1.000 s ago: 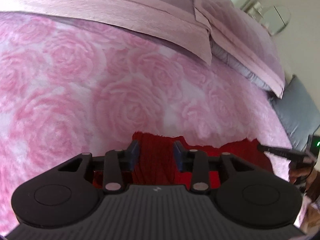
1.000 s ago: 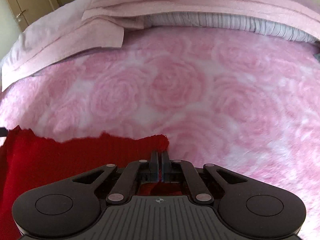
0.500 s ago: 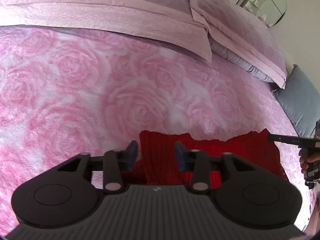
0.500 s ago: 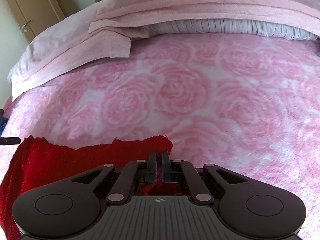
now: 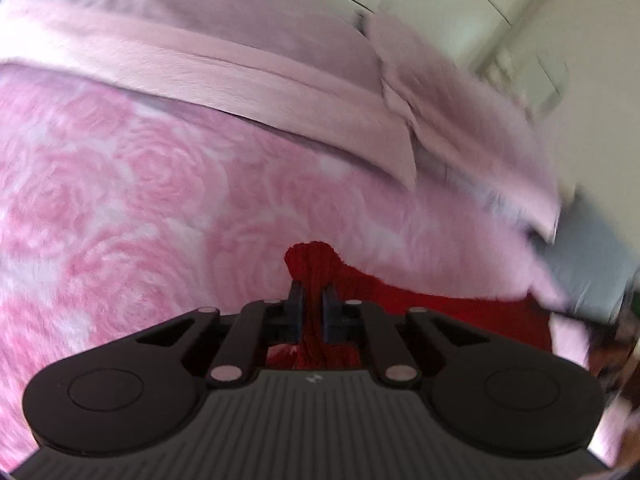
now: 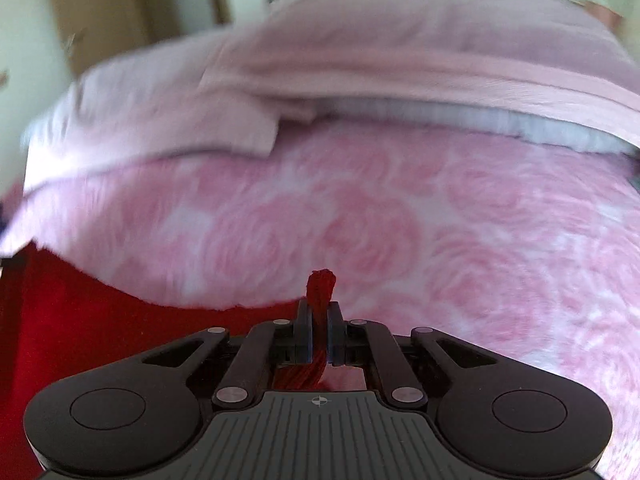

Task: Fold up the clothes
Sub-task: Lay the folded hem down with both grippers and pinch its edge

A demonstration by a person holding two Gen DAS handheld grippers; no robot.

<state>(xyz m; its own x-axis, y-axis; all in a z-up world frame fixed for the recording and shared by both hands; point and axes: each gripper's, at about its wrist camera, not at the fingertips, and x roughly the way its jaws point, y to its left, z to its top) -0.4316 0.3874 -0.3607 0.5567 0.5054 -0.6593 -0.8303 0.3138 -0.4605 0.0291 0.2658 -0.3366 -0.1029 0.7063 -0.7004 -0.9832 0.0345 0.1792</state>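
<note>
Now the left gripper [image 5: 311, 290] pinches the red garment [image 5: 440, 316], where a second ago its jaws stood wide with the cloth lying loose between them. The jaws are closing, and in the left wrist view a bunched fold of red knit is squeezed between the two fingers, with a tuft poking out past the tips. Half a second ago the garment's edge lay flat on the blanket [image 5: 120, 208]; here that corner is gathered into a narrow ridge that runs back between the fingers toward the gripper body. From there the red cloth trails away to the right and down.

The right gripper [image 6: 319, 316] held its corner a second ago and holds it now, jaws narrow. The difference is that a small red tuft now stands above its fingertips, where before the cloth barely showed between them. In the right wrist view the garment [image 6: 80, 320] spreads from the fingers out to the left, its upper edge sagging in a curve across the rose-patterned blanket [image 6: 440, 220].

Both views are blurred now, unlike the earlier sharp frames, and show more of the pillows [image 5: 200, 52] [image 6: 400, 40] and the wall behind them. At the right edge of the left wrist view lies a grey cushion [image 5: 592, 276], with a blurred part of the other gripper and hand below it.
</note>
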